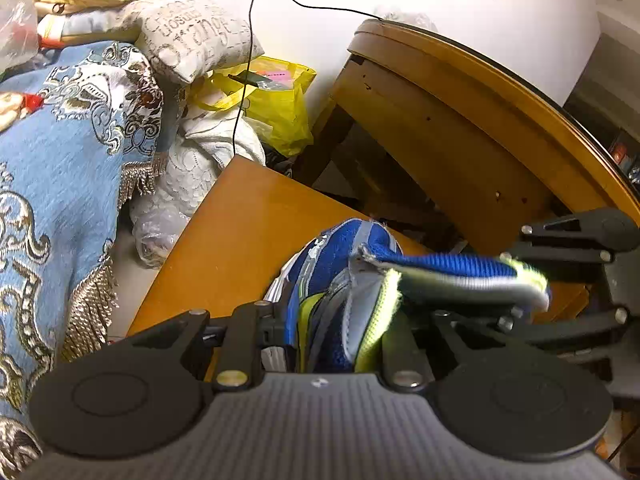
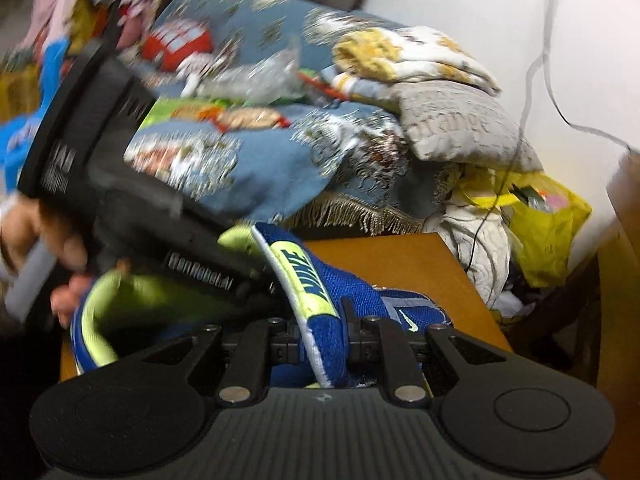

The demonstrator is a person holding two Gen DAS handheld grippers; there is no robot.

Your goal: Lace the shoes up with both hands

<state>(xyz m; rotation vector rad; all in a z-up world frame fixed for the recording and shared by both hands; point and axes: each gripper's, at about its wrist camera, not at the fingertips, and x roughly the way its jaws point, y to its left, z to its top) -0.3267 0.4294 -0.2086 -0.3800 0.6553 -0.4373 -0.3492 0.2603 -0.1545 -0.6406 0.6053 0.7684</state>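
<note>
Both fingers sets grip the shoe [image 2: 400,312] (right [image 2: 324,344] tongue, left [image 1: 340,332] its side).

A small orange-brown wooden desk [image 1: 240,232] carries a blue shoe [image 1: 336,248] with lime-yellow trim. The shoe sits at the near side of the desk, its toe pointing toward the far edge; the far part of the desktop is bare. In the right wrist view the shoe [image 2: 400,308] lies the same way on the desk [image 2: 420,264], its tongue lifted upright.
</note>
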